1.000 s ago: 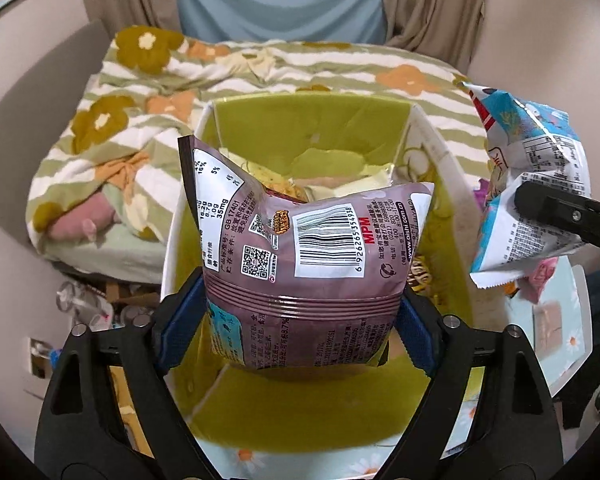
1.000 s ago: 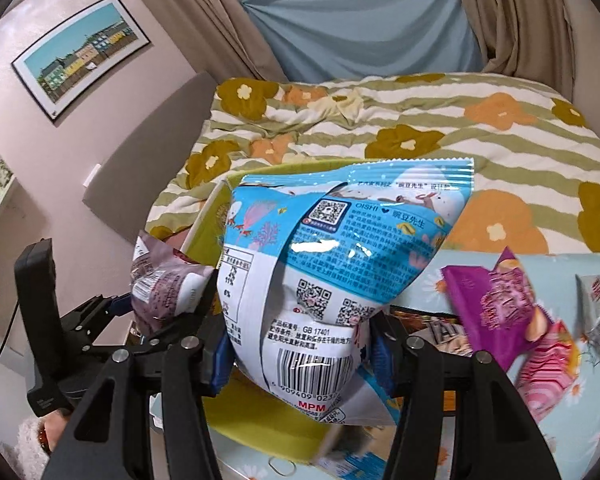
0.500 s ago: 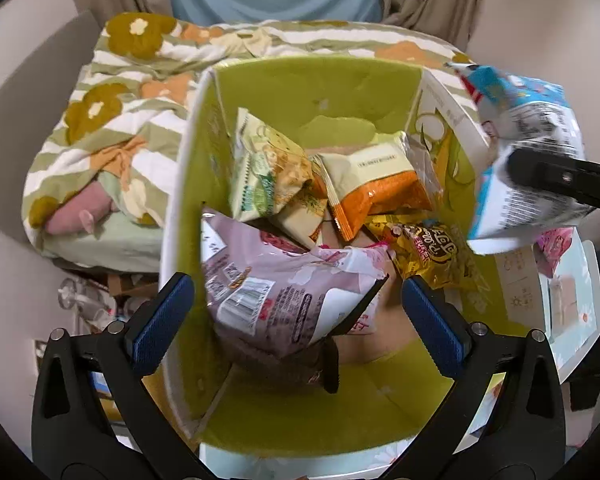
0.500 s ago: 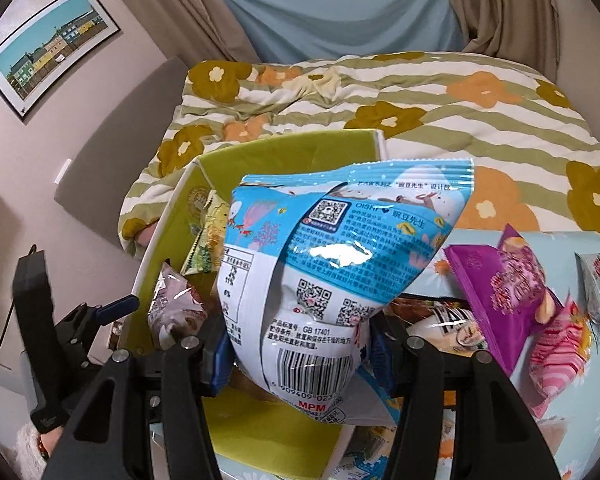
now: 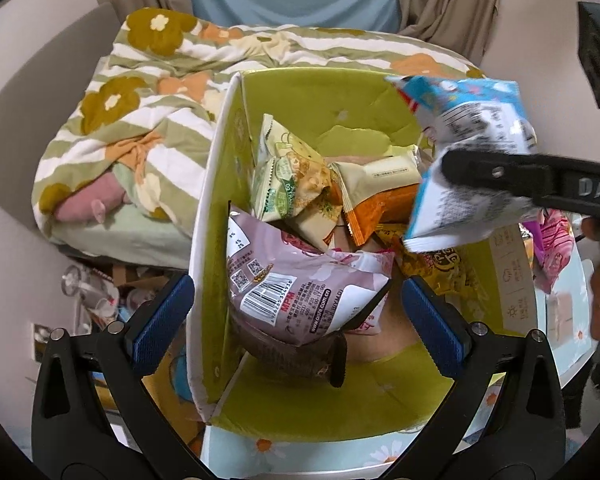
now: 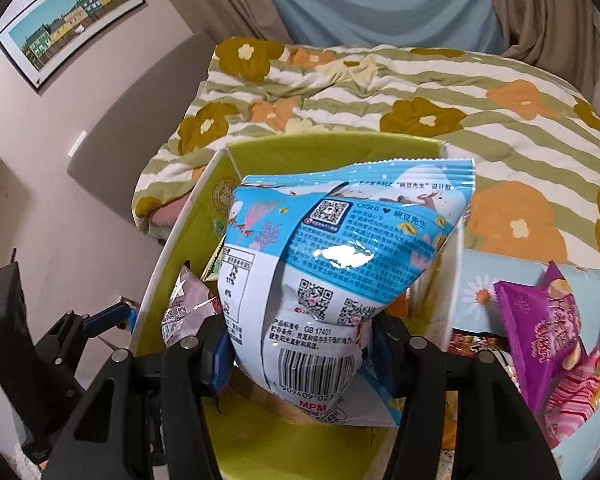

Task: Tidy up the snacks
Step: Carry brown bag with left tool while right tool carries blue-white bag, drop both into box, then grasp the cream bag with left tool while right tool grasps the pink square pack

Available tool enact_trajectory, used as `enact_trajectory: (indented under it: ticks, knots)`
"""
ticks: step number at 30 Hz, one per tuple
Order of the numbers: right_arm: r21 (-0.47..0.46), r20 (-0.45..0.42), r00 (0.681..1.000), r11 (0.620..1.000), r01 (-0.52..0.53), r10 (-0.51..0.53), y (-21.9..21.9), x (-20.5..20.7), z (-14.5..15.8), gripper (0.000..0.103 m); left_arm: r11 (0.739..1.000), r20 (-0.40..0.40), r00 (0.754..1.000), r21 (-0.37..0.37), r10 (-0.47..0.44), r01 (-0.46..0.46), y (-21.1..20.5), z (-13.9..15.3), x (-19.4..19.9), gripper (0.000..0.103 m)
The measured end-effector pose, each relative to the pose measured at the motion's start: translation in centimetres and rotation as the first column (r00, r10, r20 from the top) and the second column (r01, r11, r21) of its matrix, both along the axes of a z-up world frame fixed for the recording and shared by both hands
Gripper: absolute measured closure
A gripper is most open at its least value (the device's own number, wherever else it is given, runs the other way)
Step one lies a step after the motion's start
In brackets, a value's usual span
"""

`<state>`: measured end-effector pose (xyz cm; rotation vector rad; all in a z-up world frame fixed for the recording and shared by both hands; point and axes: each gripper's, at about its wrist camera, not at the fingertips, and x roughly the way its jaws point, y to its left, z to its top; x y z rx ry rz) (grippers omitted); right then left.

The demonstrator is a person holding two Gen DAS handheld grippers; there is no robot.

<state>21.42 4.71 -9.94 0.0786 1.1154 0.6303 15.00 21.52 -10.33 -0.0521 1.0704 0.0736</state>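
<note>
Pink bag point(image 5: 300, 292) dropped in box point(image 5: 216, 216); left tongs point(image 5: 298, 304) spread wide, empty. Right tongs point(image 6: 300, 346) clamped on blue bag point(image 6: 340, 256) over box. More on tabletop point(image 6: 476, 280).

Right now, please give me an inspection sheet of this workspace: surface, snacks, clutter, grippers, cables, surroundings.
Surface: pale blue table top printed with daisies.
Job's things: green box holds a mauve bag, a pale green bag, an orange bag and a yellow bag; a blue bag is above the box; a purple bag and a pink bag lie on the table.
Clutter: jumbled small things on the floor left of the box.
Grippers: left gripper wide open, holding nothing, its jaws just opened; right gripper shut on the blue bag.
Cables: nothing seen.
Surroundings: bed with flowered quilt, curtains, framed picture.
</note>
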Motion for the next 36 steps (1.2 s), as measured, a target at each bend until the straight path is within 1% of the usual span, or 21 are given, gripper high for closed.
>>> enact_trajectory:
  ticks: [2, 4, 6, 7, 11, 14, 20, 25, 29, 32, 36]
  knots:
    - [0.004, -0.013, 1.000, 1.000, -0.003, 0.003, 0.3, 0.1, -0.5, 0.049, 1.000, 0.002, 1.000, 0.002, -0.002, 0.002, -0.1, 0.1, -0.2, 0.000]
    - [0.029, -0.032, 0.999, 1.000, 0.008, -0.008, 0.4, 0.2, -1.0, 0.038, 1.000, 0.007, 1.000, 0.007, -0.001, 0.001, -0.3, 0.2, -0.4, 0.000]
    - [0.066, -0.053, 0.998, 0.998, 0.019, -0.015, 0.2, 0.3, -1.2, 0.003, 1.000, 0.011, 1.000, 0.002, 0.000, 0.000, -0.5, 0.3, -0.7, 0.000]
    - [0.080, -0.050, 0.999, 0.996, 0.026, -0.022, 0.0, 0.2, -1.2, 0.000, 1.000, 0.010, 1.000, -0.001, 0.001, -0.001, -0.5, 0.3, -0.8, 0.000]
    - [0.078, 0.004, 0.999, 0.996, 0.044, -0.044, -0.6, -0.6, -0.5, 0.000, 1.000, 0.012, 1.000, 0.003, -0.008, 0.008, -0.9, 0.4, -1.5, 0.000]
    - [0.049, 0.046, 0.998, 0.998, 0.042, -0.045, -0.9, -1.3, 0.2, 0.000, 1.000, 0.015, 1.000, -0.002, -0.015, 0.015, -1.2, 0.7, -1.7, 0.000]
    - [0.062, 0.105, 0.993, 0.997, 0.046, -0.052, -2.5, -3.1, 2.2, 0.000, 0.999, 0.063, 0.997, -0.015, -0.045, 0.046, -2.1, 2.5, -2.3, 0.000]
    - [0.073, 0.147, 0.984, 0.994, 0.086, -0.096, -4.6, -5.0, 4.2, 0.000, 0.993, 0.105, 0.987, -0.007, -0.118, 0.120, -4.1, 4.4, -2.7, 0.000]
    - [0.051, 0.182, 0.973, 0.990, 0.135, -0.142, -6.9, -6.9, 6.0, 0.000, 0.981, 0.131, 0.973, -0.007, -0.189, 0.191, -6.1, 5.5, -2.9, 0.000]
    - [0.035, 0.215, 0.958, 0.982, 0.185, -0.188, -9.3, -8.5, 7.2, 0.000, 0.969, 0.147, 0.959, -0.016, -0.241, 0.246, -7.9, 5.8, -3.3, 0.000]
    - [0.035, 0.229, 0.938, 0.965, 0.260, -0.261, -13.0, -10.0, 7.9, 0.000, 0.960, 0.151, 0.950, -0.002, -0.275, 0.279, -10.4, 5.7, -4.1, 0.000]
